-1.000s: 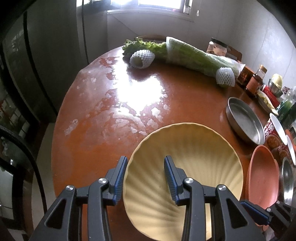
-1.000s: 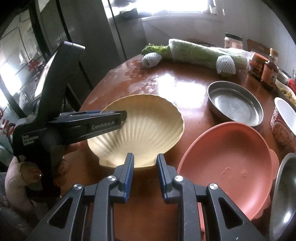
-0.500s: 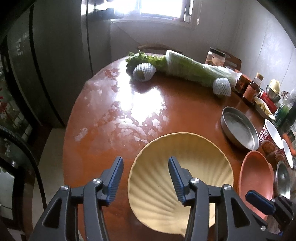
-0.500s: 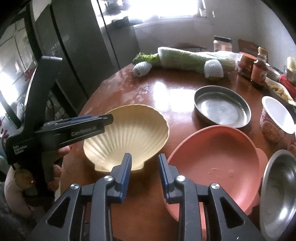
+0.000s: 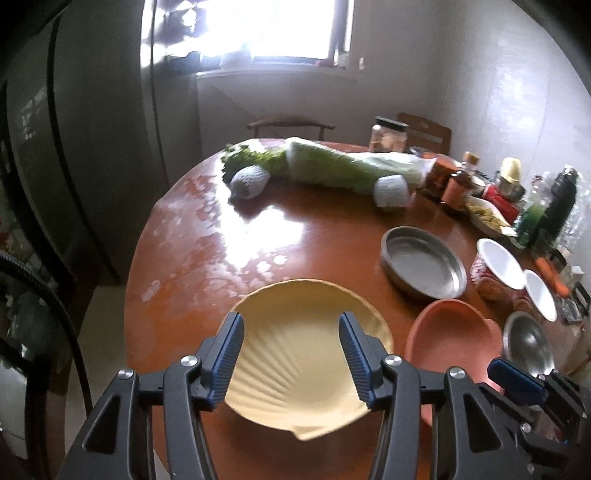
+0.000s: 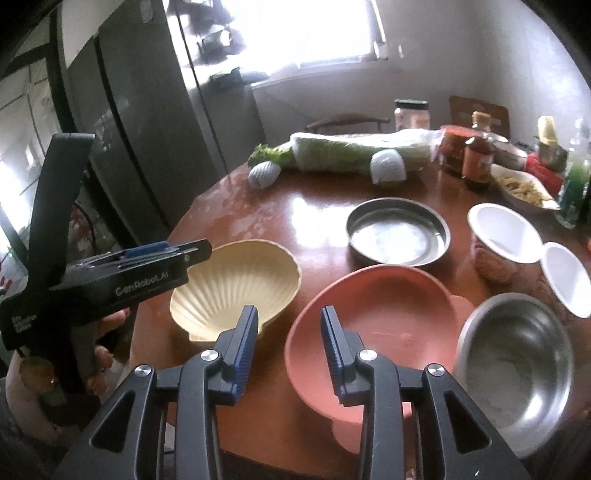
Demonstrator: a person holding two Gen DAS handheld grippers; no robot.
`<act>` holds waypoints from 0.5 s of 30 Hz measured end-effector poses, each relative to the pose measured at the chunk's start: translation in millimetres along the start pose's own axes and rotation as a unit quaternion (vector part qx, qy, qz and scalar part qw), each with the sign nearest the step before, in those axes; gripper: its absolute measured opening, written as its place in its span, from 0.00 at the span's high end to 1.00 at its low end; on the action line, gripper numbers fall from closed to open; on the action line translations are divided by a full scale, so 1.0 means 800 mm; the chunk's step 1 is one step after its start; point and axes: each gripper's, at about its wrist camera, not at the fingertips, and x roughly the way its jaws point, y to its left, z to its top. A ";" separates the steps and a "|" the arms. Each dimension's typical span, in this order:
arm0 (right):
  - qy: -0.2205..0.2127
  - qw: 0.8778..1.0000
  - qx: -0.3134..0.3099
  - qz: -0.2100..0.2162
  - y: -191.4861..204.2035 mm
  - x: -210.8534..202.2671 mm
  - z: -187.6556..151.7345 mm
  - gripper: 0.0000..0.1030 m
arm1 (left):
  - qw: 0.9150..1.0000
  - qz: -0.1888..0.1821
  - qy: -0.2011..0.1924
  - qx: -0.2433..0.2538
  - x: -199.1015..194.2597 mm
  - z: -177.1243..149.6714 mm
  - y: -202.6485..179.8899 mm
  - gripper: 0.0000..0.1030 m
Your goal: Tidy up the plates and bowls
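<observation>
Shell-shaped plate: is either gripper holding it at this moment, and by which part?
Nothing is held. The left gripper and right gripper have both just been opening, jaws empty; the shell-shaped plate lies free on the table.

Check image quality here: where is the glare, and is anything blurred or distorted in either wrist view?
Left wrist view: window blown out, broad glare on the table, far clutter soft, fisheye bends the walls. Right wrist view: window also overexposed, glare patch on the table and in the steel pan, edges vignetted black, bottles at the far right blurred.
</observation>
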 end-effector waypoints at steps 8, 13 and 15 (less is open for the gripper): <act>-0.031 0.999 0.008 -0.014 -0.019 -0.051 -0.009 0.60 | 0.999 -0.018 -0.018 0.028 -0.031 -0.004 -0.047 0.47; -0.043 0.999 0.013 -0.022 -0.031 -0.076 -0.021 0.59 | 0.998 -0.025 -0.023 0.044 -0.042 -0.007 -0.074 0.47; -0.045 0.999 0.014 -0.023 -0.034 -0.084 -0.026 0.59 | 0.998 -0.027 -0.023 0.050 -0.044 -0.008 -0.085 0.47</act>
